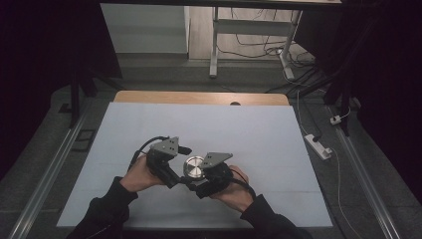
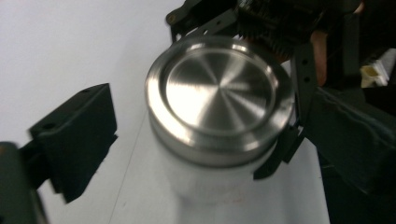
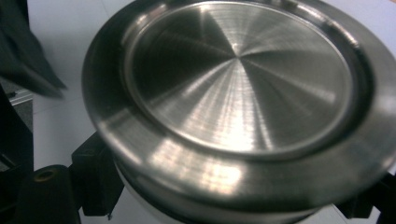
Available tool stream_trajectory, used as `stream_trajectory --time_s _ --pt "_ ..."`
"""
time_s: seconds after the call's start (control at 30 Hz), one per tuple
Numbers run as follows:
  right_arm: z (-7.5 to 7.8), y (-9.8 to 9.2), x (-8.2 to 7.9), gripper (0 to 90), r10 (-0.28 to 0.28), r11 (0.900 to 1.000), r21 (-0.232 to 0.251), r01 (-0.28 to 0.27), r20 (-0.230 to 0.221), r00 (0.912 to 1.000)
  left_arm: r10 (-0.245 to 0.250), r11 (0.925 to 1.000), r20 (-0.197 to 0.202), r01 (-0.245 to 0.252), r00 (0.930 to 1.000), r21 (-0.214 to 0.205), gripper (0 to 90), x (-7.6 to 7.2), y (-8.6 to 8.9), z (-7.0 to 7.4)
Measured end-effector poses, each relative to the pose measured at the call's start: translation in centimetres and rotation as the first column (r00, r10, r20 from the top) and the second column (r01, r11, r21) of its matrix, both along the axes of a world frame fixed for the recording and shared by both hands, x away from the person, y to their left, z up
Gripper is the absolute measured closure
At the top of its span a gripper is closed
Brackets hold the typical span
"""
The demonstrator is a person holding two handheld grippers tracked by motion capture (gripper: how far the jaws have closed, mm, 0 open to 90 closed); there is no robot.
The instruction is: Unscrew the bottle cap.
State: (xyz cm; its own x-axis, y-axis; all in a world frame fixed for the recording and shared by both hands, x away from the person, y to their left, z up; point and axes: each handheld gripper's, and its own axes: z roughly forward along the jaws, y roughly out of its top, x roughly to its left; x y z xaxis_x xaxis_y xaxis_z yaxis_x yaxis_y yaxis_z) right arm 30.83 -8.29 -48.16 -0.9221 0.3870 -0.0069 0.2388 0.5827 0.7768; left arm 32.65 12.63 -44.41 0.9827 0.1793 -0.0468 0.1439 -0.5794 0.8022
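Above the white-covered counter (image 1: 259,129), the right gripper (image 1: 199,185) pinches a white bottle (image 2: 205,177) below its steel lid (image 2: 219,98), while the left gripper (image 1: 175,180), jaws spread, likely next clamps the lid to unscrew it.

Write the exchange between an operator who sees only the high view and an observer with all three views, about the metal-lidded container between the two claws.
Operator: From above I see just a shiny disc. What is under it?
Observer: The lid tops a white container, and the right claw clamps that white body just below the lid.
Operator: Is the left claw on it too?
Observer: No. The left claw is open. Its near jaw stands clear of the lid, with bare table between them.
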Motion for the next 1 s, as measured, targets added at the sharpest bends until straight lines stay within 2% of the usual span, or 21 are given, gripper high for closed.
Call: stream_trajectory --time_s 0.03,0.2,0.23,0.27,0.3,0.33,0.37,0.4,0.43,0.47,0.5,0.57,0.6,0.63,0.73,0.77,0.83,0.87,0.93,0.97,1.0 --pt "0.0 0.0 0.0 14.9 0.004 1.0000 0.000 -0.004 -0.001 1.0000 -0.029 0.9996 -0.001 0.029 0.9996 -0.006 8.1 0.2 -0.3 0.0" --pt "0.0 0.1 -0.1 14.9 0.019 0.9998 -0.005 -0.019 0.002 0.9998 -0.062 0.9978 -0.002 0.062 0.9981 -0.025 14.1 0.6 -0.6 0.1" --pt "0.0 0.1 -0.1 14.9 0.017 0.9998 -0.003 -0.017 0.001 0.9999 -0.066 0.9973 0.001 0.066 0.9978 -0.031 19.6 0.5 -0.7 0.1" --pt "0.0 0.1 -0.1 14.9 0.017 0.9998 -0.003 -0.017 0.001 0.9999 -0.066 0.9973 0.001 0.066 0.9978 -0.031 20.2 0.5 -0.7 0.1" --pt "0.0 0.1 -0.1 14.9 0.006 1.0000 -0.002 -0.006 0.001 1.0000 -0.040 0.9988 0.009 0.041 0.9991 -0.028 20.3 0.3 -0.8 0.1" --pt "0.0 0.1 -0.1 14.9 0.006 1.0000 -0.002 -0.006 0.001 1.0000 -0.040 0.9988 0.009 0.041 0.9991 -0.028 20.4 0.3 -0.8 0.1" --pt "0.0 0.1 0.0 14.9 -0.006 1.0000 -0.003 0.006 0.001 1.0000 -0.005 0.9997 0.009 0.006 0.9999 -0.025 20.4 0.0 -0.9 0.1" --pt "0.0 0.0 0.0 14.9 -0.012 0.9999 -0.003 0.012 0.001 0.9999 -0.005 0.9997 0.009 0.006 0.9999 -0.025 20.5 0.0 -0.9 0.1" --pt "0.1 0.0 0.0 14.9 -0.018 0.9998 -0.005 0.018 0.001 0.9998 0.041 0.9988 0.008 -0.040 0.9991 -0.026 20.5 -0.3 -1.2 0.1" --pt "0.1 0.0 0.1 14.9 -0.027 0.9996 -0.005 0.027 0.000 0.9996 0.041 0.9988 0.008 -0.040 0.9991 -0.026 20.5 -0.3 -1.2 0.1" --pt "0.0 -0.1 0.1 14.9 -0.034 0.9994 -0.007 0.034 0.001 0.9994 0.100 0.9946 0.000 -0.100 0.9950 -0.026 20.5 -0.6 -1.6 0.1" --pt "0.0 -0.2 0.3 14.9 -0.052 0.9986 -0.011 0.052 -0.001 0.9987 0.160 0.9870 -0.004 -0.160 0.9872 -0.021 20.5 -1.0 -2.0 0.1" --pt "0.0 -0.2 0.3 14.9 -0.061 0.9981 -0.009 0.061 -0.002 0.9982 0.160 0.9870 -0.004 -0.160 0.9872 -0.021 20.5 -1.0 -2.0 0.1" --pt "0.0 -0.3 0.4 14.9 -0.068 0.9977 -0.008 0.068 -0.004 0.9977 0.213 0.9769 -0.002 -0.213 0.9770 -0.011 20.5 -1.4 -2.5 0.2" --pt "0.0 -0.4 0.5 14.9 -0.087 0.9962 -0.008 0.087 0.001 0.9962 0.297 0.9550 0.004 -0.297 0.9550 -0.008 20.5 -2.0 -3.2 0.3" --pt "0.0 -0.4 0.6 14.9 -0.092 0.9957 -0.006 0.092 0.001 0.9957 0.311 0.9503 0.012 -0.311 0.9503 -0.003 20.4 -2.2 -3.4 0.4" --pt "0.0 -0.5 0.6 14.9 -0.093 0.9956 -0.005 0.093 0.001 0.9957 0.317 0.9482 0.018 -0.318 0.9481 0.007 20.3 -2.3 -3.6 0.5" --pt "0.1 -0.6 0.6 14.9 -0.094 0.9955 -0.007 0.094 0.003 0.9955 0.309 0.9505 0.025 -0.309 0.9508 0.029 17.8 -2.2 -3.8 0.7" --pt "0.2 -0.6 0.6 14.9 -0.098 0.9952 0.003 0.098 -0.001 0.9952 0.278 0.9596 0.020 -0.279 0.9603 0.036 8.3 -1.9 -3.6 1.0" --pt "0.2 -0.7 0.6 14.9 -0.095 0.9955 0.005 0.095 0.001 0.9955 0.268 0.9628 0.025 -0.269 0.9631 0.030 5.1 -1.9 -3.4 1.2" --pt "0.2 -0.7 0.6 14.9 -0.095 0.9955 0.005 0.095 0.001 0.9955 0.268 0.9628 0.025 -0.269 0.9631 0.030 2.7 -1.9 -3.4 1.2"
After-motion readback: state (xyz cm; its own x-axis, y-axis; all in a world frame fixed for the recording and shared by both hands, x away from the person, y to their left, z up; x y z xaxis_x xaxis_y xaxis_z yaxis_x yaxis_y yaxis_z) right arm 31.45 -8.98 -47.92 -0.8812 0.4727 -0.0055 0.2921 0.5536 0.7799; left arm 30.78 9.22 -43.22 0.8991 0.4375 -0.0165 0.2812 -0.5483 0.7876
